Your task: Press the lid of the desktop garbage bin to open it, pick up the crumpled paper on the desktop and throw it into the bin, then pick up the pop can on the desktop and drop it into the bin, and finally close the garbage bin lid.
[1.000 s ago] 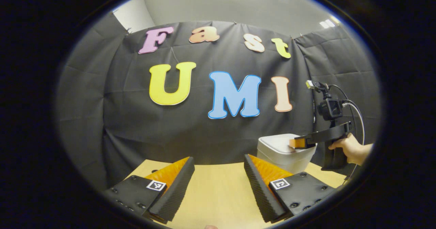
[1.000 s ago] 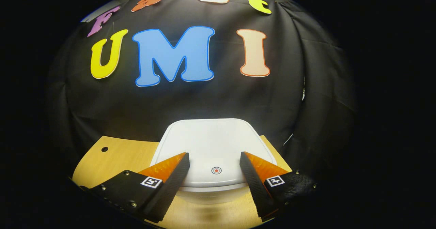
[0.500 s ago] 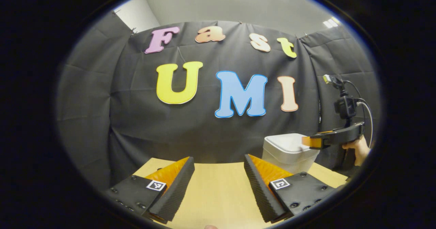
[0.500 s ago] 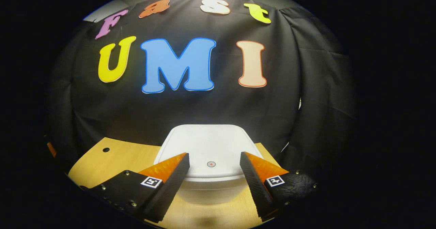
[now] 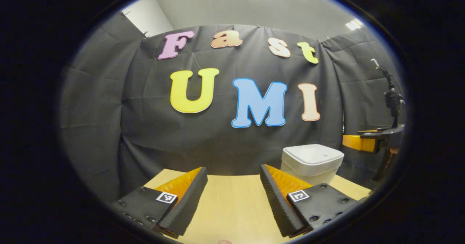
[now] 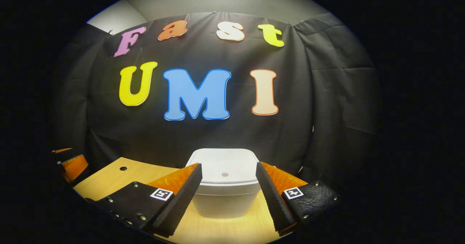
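We've pulled the right gripper [image 6: 227,186] back off the bin [image 6: 225,186] — its lid [image 6: 224,166] sits closed, fingers spread with nothing between them. The bin stands on the wooden table [image 5: 232,204] by the cloth wall, and the left gripper [image 5: 232,196] hovers low, also spread wide.

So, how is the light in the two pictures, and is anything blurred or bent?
In the left gripper view the light is even, with ceiling lights bright at the top; the fisheye bends the wall folds, and the bin is sharp. In the right gripper view the edges fall dark, a soft shadow lies on the table under the bin, and nothing looks blurred.
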`<act>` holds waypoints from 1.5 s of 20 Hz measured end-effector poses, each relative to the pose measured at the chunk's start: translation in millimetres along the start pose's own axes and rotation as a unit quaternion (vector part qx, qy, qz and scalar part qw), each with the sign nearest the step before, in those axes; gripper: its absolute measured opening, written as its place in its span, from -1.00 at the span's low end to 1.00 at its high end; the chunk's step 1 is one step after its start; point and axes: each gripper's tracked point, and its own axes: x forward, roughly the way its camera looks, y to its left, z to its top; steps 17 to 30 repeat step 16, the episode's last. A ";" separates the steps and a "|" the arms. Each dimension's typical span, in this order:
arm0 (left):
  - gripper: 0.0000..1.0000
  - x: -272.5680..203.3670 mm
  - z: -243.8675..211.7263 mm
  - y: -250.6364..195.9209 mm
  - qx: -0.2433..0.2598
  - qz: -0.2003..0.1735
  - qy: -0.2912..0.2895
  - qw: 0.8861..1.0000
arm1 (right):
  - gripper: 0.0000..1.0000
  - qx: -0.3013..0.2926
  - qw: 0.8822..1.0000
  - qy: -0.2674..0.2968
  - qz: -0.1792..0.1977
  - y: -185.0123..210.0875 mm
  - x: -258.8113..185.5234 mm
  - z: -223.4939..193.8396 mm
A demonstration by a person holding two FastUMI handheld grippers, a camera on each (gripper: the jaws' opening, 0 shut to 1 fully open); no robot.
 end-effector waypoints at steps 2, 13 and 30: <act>0.92 -4.0 4.0 -3.9 0.001 0.001 -0.009 1.000 | 0.90 -0.007 1.000 -0.013 0.005 0.6 -13.1 4.9; 0.90 -16.8 17.6 -10.7 0.013 0.018 -0.031 0.999 | 0.90 -0.027 0.998 -0.050 0.028 9.3 -41.2 22.3; 0.90 -15.0 22.2 -10.3 0.018 0.015 -0.039 0.999 | 1.00 -0.034 0.997 -0.059 0.028 13.8 -42.4 28.8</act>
